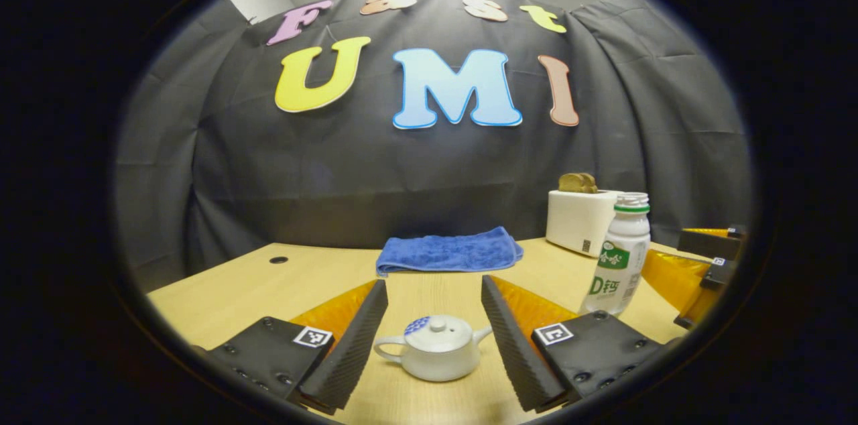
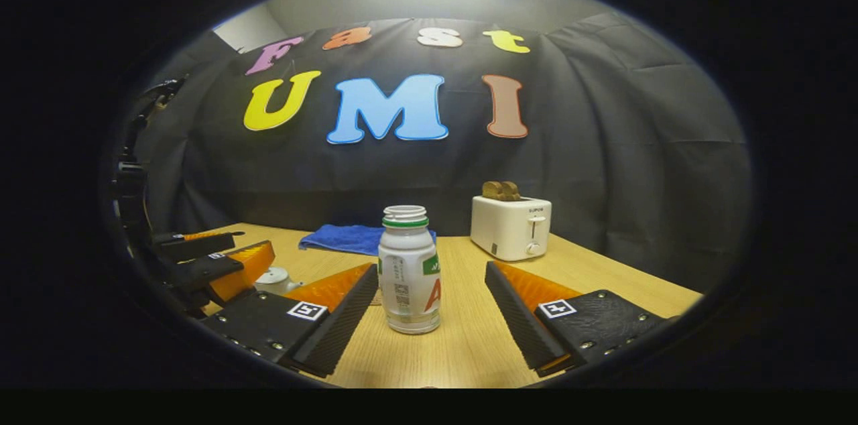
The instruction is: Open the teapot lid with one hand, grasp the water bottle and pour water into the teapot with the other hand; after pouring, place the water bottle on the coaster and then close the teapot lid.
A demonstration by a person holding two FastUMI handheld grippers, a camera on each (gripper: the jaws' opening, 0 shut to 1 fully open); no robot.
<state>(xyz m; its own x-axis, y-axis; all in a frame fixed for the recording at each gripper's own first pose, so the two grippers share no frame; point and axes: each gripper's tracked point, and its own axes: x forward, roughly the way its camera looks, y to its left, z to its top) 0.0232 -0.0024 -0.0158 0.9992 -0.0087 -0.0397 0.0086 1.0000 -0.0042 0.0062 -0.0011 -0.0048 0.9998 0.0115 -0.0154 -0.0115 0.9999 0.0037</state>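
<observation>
A small white teapot with its lid on stands on the wooden table, low between the fingers of my left gripper, which is open and not touching it. Its spout points right and its handle left. The white water bottle with a green neck ring and no cap stands upright to the right. In the right gripper view the bottle stands between the spread fingers of my open right gripper, with gaps on both sides. The teapot peeks out behind the left gripper at the left.
A folded blue towel lies at the back of the table. A white toaster with bread in it stands at the back right, behind the bottle. The right gripper shows at the right edge.
</observation>
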